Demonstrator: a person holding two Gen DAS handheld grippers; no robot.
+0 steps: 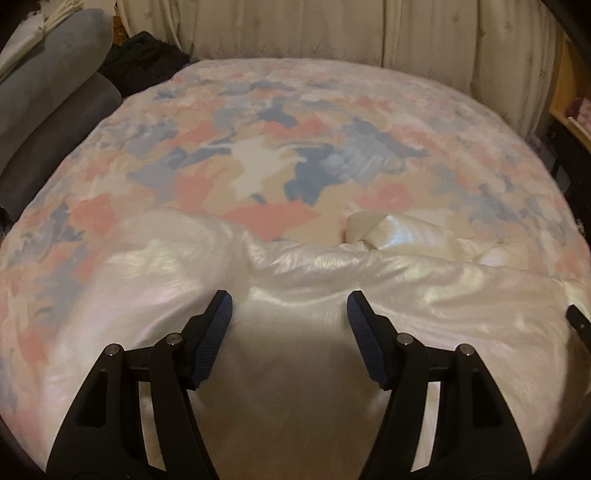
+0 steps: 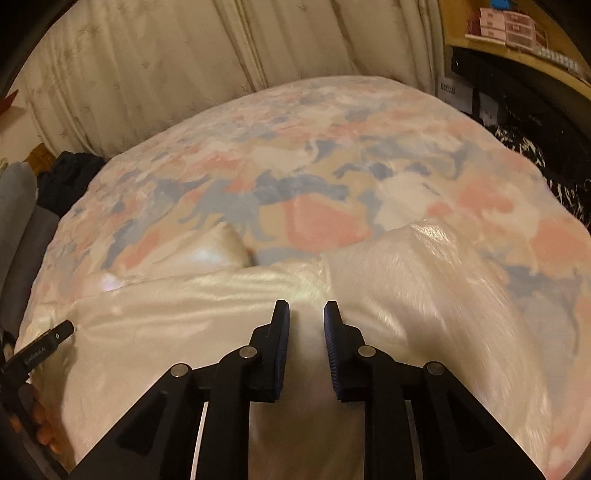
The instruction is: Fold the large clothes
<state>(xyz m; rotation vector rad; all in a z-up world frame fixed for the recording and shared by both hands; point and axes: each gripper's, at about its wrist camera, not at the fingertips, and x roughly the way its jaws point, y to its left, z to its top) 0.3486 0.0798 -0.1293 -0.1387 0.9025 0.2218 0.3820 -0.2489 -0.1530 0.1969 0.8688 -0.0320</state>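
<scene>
A shiny cream satin garment [image 1: 406, 288] [image 2: 184, 314] lies crumpled across the near part of a bed. Under it is a pink, blue and beige bedspread [image 1: 258, 155] [image 2: 314, 177]. My left gripper [image 1: 290, 306] stands wide, with a broad bunch of the cream cloth filling the gap; creases run from both blue pads [image 1: 218, 325]. My right gripper [image 2: 306, 314] is nearly closed on a narrow ridge of the same cloth, which tents up between its fingers. One folded corner of the garment [image 1: 369, 225] [image 2: 218, 247] sticks up beyond both grippers. A tip of each gripper shows at the edge of the other's view.
Grey bolsters [image 1: 48, 92] and a dark heap of clothing [image 1: 144, 62] lie at the bed's far left. Cream curtains [image 1: 332, 29] [image 2: 147, 74] hang behind the bed. A wooden shelf with boxes [image 2: 517, 26] and dark patterned fabric [image 2: 524, 147] stand to the right.
</scene>
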